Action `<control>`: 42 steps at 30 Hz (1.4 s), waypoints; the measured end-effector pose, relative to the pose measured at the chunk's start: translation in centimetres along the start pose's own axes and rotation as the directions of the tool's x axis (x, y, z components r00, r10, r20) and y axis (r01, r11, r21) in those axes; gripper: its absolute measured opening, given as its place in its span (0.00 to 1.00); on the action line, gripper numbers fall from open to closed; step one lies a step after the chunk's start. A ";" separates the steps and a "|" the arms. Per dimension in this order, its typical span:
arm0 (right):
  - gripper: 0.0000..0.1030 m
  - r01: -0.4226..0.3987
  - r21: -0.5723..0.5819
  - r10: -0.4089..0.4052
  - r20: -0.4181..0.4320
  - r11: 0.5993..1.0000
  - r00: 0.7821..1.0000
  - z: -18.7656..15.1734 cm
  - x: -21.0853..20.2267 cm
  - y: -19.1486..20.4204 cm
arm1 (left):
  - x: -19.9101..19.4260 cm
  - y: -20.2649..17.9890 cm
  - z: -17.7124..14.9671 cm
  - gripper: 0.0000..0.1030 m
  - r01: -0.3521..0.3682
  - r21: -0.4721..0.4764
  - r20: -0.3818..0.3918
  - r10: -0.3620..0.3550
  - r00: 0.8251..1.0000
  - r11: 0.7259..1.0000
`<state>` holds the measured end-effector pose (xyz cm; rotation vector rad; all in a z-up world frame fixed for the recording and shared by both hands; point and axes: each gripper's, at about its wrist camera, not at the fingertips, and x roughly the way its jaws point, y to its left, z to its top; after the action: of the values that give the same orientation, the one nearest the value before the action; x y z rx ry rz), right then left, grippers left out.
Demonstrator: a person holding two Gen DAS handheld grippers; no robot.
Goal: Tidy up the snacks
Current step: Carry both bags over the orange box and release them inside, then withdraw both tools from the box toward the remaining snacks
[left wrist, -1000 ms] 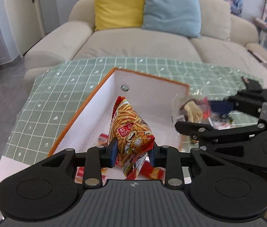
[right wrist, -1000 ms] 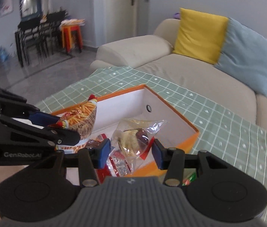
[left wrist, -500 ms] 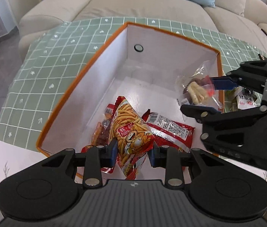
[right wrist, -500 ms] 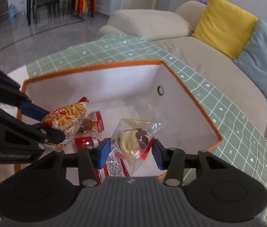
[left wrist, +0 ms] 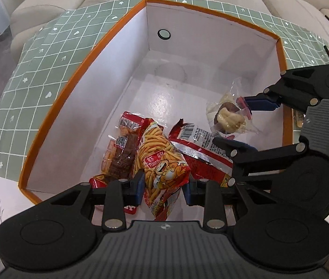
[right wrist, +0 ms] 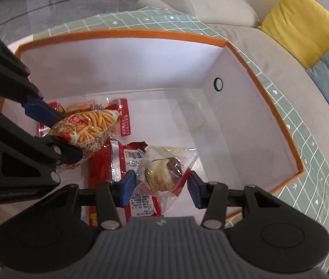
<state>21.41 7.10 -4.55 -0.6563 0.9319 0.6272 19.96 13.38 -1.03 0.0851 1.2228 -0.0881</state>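
A puffy orange-and-yellow foil bag of shrimp sticks with a cartoon cat printed on it hangs upright over the near end of an open rectangular cardboard box, white inside with an orange rim. A clear crinkly plastic packet holding a pale-and-brown pastry is up in the air too, above the box floor and apart from the shrimp-stick bag. On the floor beneath them lie a long red foil wrapper with a barcode label and a clear-fronted red pack of brown snack pieces (both flat, partly overlapped). The far half of the box floor is bare.
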 end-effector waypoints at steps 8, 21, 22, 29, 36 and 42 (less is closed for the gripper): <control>0.46 -0.004 -0.007 0.004 -0.011 1.000 1.000 0.0 0.5 0.2 | 0.1 0.0 0.3 0.36 -0.014 0.007 -0.004 0.014 1.000 1.000; 0.63 0.030 0.051 -0.032 0.051 0.998 0.998 -0.7 -2.3 -1.3 | -1.6 0.5 0.2 0.61 -0.036 -0.028 0.038 0.037 0.999 0.999; 0.64 0.031 0.060 -0.035 0.058 0.998 0.998 -0.7 -2.6 -1.5 | -1.9 0.4 0.2 0.62 -0.037 -0.032 0.046 0.038 0.998 0.999; 0.79 0.053 0.124 -0.068 0.124 0.991 0.990 -1.6 -5.7 -2.4 | -4.6 -0.6 -0.3 0.70 -0.065 -0.042 0.156 0.071 0.985 0.997; 0.87 0.078 0.230 -0.119 0.172 0.970 0.978 -3.6 -9.0 -3.6 | -7.2 -2.8 -1.6 0.71 -0.094 -0.031 0.290 0.099 0.952 0.995; 0.88 0.079 0.327 -0.156 0.218 0.942 0.963 -6.1 -11.9 -4.4 | -8.4 -5.2 -2.7 0.71 -0.108 -0.009 0.374 0.104 0.922 0.994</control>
<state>16.12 -2.65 4.13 -0.3359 0.7378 0.4255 13.99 8.71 5.88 0.1381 0.8332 -0.0148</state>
